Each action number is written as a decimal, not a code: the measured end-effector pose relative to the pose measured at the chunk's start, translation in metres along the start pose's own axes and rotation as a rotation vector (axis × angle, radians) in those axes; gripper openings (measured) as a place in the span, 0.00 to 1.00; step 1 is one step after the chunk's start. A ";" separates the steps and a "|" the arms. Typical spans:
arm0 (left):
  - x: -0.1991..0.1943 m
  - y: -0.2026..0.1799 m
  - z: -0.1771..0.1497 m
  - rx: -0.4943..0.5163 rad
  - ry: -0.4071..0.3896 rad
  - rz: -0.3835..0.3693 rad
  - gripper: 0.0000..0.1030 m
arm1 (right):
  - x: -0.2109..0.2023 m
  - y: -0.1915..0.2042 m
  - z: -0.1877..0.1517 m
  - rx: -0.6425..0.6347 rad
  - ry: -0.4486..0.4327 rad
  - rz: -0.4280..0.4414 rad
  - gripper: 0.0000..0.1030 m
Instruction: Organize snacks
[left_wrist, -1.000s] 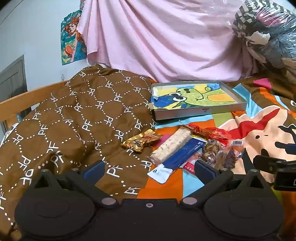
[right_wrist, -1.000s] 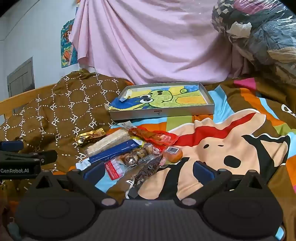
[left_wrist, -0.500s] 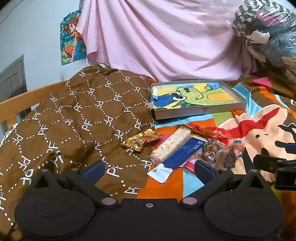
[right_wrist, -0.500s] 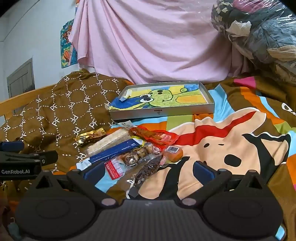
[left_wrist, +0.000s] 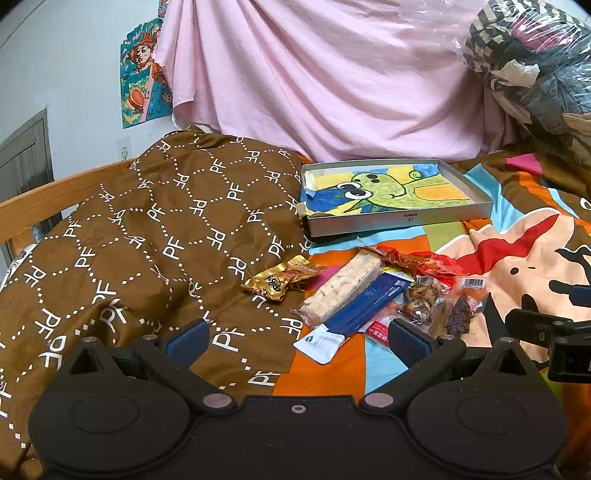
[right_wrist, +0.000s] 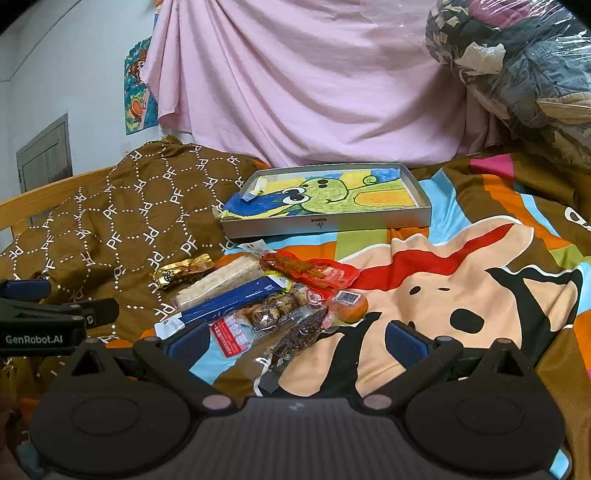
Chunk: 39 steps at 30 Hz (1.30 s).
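Note:
Several snacks lie in a heap on the bed: a gold packet (left_wrist: 279, 279) (right_wrist: 181, 272), a pale nougat bar (left_wrist: 341, 287) (right_wrist: 221, 280), a blue stick pack (left_wrist: 364, 303) (right_wrist: 229, 301), a red packet (left_wrist: 413, 258) (right_wrist: 314, 267), clear packs of dark pieces (left_wrist: 424, 301) (right_wrist: 273, 314) and a small orange item (right_wrist: 351, 306). Behind them sits a grey shallow box (left_wrist: 400, 221) (right_wrist: 325, 223) lined with a frog drawing. My left gripper (left_wrist: 297, 338) is open and empty, just short of the heap. My right gripper (right_wrist: 295, 341) is open and empty over the nearest clear packs.
A brown patterned quilt (left_wrist: 147, 229) rises on the left against a wooden bed rail (left_wrist: 44, 195). A cartoon bedspread (right_wrist: 461, 288) covers the right. A pink sheet (left_wrist: 332, 74) hangs behind, and a plastic-wrapped bundle of clothes (right_wrist: 517, 55) sits at the top right.
Both grippers have hardly moved; the views shift only slightly. Nothing was taken hold of or moved.

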<state>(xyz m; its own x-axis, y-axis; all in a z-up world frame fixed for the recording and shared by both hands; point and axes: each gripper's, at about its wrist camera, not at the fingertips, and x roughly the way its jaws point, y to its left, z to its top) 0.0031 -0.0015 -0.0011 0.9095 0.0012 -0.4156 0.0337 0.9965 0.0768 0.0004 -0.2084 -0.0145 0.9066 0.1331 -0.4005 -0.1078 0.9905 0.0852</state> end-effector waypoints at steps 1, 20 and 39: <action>0.000 0.000 0.000 0.000 0.000 0.000 0.99 | 0.000 0.000 0.000 -0.002 -0.001 0.001 1.00; 0.006 0.004 -0.006 -0.025 0.043 -0.003 0.99 | 0.003 0.004 -0.001 -0.005 0.017 0.017 1.00; 0.055 -0.001 0.009 0.072 0.109 -0.058 0.99 | 0.036 -0.010 -0.004 0.032 0.126 0.056 1.00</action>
<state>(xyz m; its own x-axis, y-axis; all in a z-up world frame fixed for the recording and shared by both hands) 0.0570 -0.0036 -0.0159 0.8548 -0.0430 -0.5172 0.1178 0.9866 0.1126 0.0326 -0.2138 -0.0336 0.8408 0.1930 -0.5058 -0.1417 0.9802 0.1386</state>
